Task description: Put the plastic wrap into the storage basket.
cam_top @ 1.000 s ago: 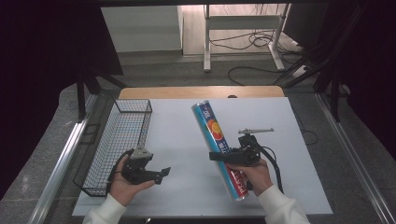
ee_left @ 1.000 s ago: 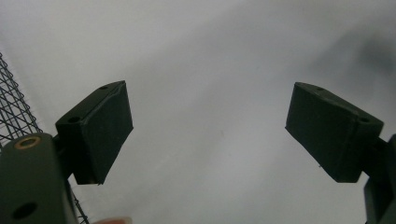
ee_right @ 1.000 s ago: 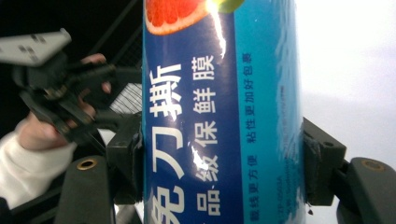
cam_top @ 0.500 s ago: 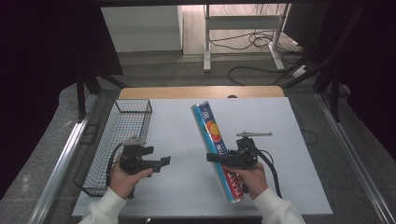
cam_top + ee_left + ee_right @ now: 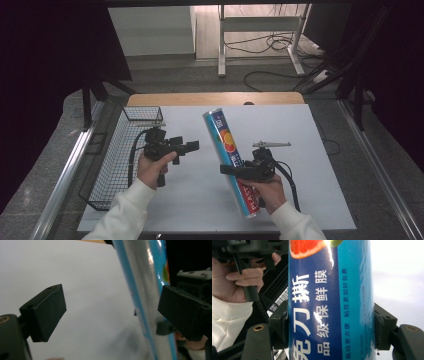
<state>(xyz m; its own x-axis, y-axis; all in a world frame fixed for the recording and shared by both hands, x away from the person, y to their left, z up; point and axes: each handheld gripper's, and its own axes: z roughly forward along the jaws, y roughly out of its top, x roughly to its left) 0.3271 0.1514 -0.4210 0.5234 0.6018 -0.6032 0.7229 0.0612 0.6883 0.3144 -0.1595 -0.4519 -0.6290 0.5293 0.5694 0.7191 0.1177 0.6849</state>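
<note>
- Two claws in play, and one of them has done its part: the right claw (image 5: pixel 229 170) is clamped on the blue tube (image 5: pixel 231 161), one jaw pressed flat against each side of it in the right gripper view, so the grab looks finished.
- Left claw (image 5: pixel 194 145) is wide open with nothing in it. In the left gripper view the tube (image 5: pixel 147 297) stands just ahead of it, close to one jaw, with bare table showing through the rest of the gap.
- My guess at progress: pickup done, and what's left is either a handover to the left claw or dropping the tube somewhere. Can't tell which from here.
- About the tube itself: a long, slim, glossy cylinder, mostly blue with a lighter blue stripe, white Chinese lettering, a grapefruit-slice picture (image 5: pixel 308 247) and a red patch toward the end nearest the person. Looks like a cling film roll to me.
- It sits tilted, far end raised and leaning toward the left claw's side, near end down by the right hand (image 5: pixel 267 192).
- Further out past the left claw is a black wire basket (image 5: pixel 112 165) at the edge of the white table (image 5: pixel 310 150), looking empty, my bet for where it ends up.
</note>
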